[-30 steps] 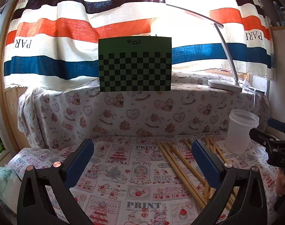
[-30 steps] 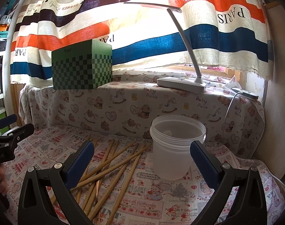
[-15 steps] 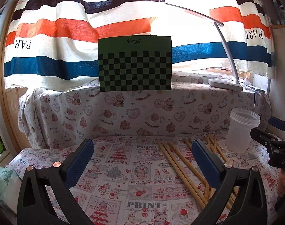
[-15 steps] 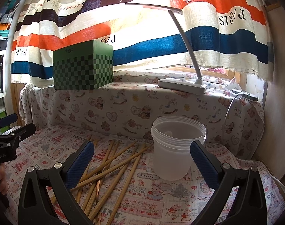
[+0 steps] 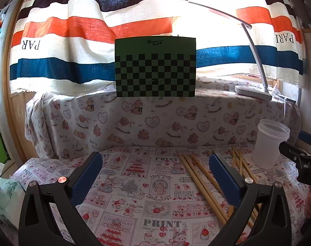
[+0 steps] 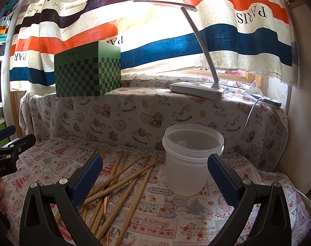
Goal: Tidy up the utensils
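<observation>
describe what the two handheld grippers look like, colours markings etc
Both are alike: the left gripper and right gripper each have two black plastic clamp-style arms with silver round rivets, ending in blue textured pads. Seen from the other camera, the body carries white lettering. No cables or sleeves show.

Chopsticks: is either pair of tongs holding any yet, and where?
No. The left tongs and right tongs are both open and empty; the chopsticks lie loose on the cloth beside the cup.

My chopsticks (image 6: 122, 176) lie scattered on the table (image 6: 196, 221), left of the cup (image 6: 188, 164). Behind, on the ledge (image 6: 147, 104), the box (image 6: 87, 71) stands left of the lamp (image 6: 196, 88).
</observation>
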### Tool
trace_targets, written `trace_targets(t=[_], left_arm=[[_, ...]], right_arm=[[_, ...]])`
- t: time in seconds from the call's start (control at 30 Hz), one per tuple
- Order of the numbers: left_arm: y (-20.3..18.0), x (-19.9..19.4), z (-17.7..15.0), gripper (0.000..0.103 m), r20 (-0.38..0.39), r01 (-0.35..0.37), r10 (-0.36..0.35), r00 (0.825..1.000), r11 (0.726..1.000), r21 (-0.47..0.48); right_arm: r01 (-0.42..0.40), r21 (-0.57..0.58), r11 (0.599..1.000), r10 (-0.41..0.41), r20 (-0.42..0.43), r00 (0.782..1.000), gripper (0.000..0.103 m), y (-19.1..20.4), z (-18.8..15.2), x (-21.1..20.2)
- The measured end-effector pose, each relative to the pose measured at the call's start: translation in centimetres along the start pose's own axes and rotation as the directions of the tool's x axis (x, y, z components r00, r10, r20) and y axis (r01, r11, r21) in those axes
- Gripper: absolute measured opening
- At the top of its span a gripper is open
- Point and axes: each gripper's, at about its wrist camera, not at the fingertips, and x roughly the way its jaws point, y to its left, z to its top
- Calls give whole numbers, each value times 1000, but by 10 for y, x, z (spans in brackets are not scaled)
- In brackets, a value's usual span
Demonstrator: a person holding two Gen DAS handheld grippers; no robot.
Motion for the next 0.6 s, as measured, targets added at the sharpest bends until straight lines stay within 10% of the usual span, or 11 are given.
trace_targets(t=[0.6], left_arm=[[1, -4, 0, 103, 20, 3, -3, 1000, 1000, -5]], right_arm=[[45, 22, 999, -45, 0, 999, 103, -3, -1, -1]])
